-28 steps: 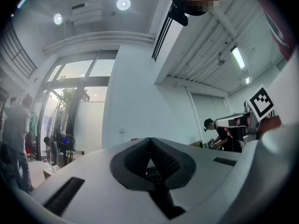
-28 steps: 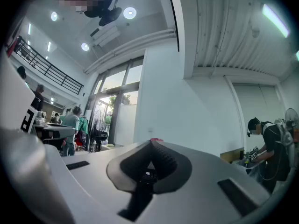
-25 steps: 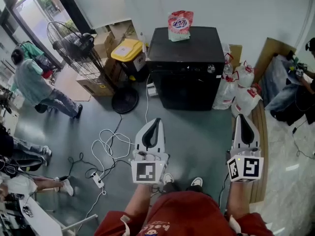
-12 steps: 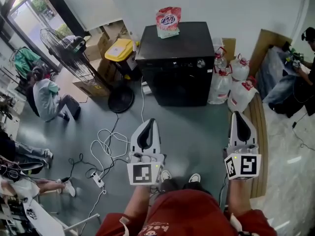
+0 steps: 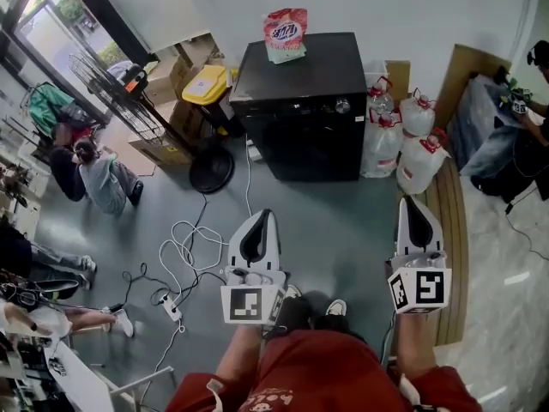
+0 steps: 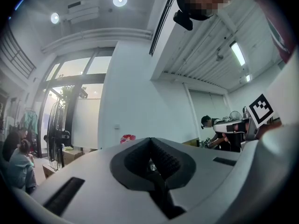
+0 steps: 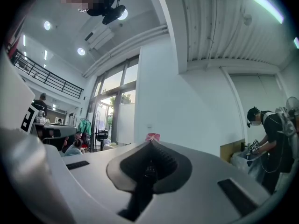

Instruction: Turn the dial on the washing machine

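A black washing machine stands against the far wall, with its silver dial at the right of the front panel. A pink detergent bag sits on top of it. My left gripper is shut and empty, held over the grey floor well short of the machine. My right gripper is also shut and empty, level with the left one and to its right. In the left gripper view the gripper has its ribbed pads pressed together. The right gripper looks the same in its own view.
A standing fan, a yellow-lidded bin and cardboard boxes are left of the machine. Water jugs stand to its right. White cables and a power strip lie on the floor. A wooden board runs along the right. A person crouches at the left.
The washing machine has shifted left and slightly up in the head view. The person at the left has moved and crouched. Both grippers stay shut in about the same place.
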`<state>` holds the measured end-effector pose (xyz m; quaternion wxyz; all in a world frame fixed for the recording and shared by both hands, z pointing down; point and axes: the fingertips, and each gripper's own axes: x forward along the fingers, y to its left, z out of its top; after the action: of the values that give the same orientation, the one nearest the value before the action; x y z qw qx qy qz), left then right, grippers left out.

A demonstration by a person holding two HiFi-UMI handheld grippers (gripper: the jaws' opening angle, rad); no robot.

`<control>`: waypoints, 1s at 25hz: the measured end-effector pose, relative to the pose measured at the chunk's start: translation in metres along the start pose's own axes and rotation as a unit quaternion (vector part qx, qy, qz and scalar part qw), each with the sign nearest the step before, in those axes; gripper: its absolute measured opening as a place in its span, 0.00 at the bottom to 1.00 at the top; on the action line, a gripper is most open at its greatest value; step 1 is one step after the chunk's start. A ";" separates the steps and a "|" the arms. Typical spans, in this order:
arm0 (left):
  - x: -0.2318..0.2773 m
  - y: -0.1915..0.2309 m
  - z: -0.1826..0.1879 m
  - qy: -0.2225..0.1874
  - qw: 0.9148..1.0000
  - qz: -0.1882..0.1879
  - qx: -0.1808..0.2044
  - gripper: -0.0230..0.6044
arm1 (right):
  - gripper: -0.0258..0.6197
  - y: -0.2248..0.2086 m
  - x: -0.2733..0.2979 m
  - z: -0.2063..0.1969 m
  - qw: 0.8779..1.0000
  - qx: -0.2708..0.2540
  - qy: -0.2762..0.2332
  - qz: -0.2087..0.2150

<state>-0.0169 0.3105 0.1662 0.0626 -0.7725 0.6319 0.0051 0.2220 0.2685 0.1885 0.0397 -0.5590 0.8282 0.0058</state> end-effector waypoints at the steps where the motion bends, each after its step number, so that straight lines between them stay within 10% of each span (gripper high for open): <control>1: 0.000 -0.002 -0.001 0.001 1.000 0.002 0.001 0.05 | 0.05 -0.002 0.000 -0.002 1.000 0.004 0.001 0.000; 25: 0.132 0.056 -0.028 -0.018 1.000 -0.008 -0.003 0.05 | 0.05 -0.020 0.136 -0.020 1.000 0.001 0.000 -0.010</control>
<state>-0.0465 0.1677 0.1777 0.0718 -0.7773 0.6246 0.0206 0.1893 0.1344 0.1992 0.0400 -0.5675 0.8224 0.0047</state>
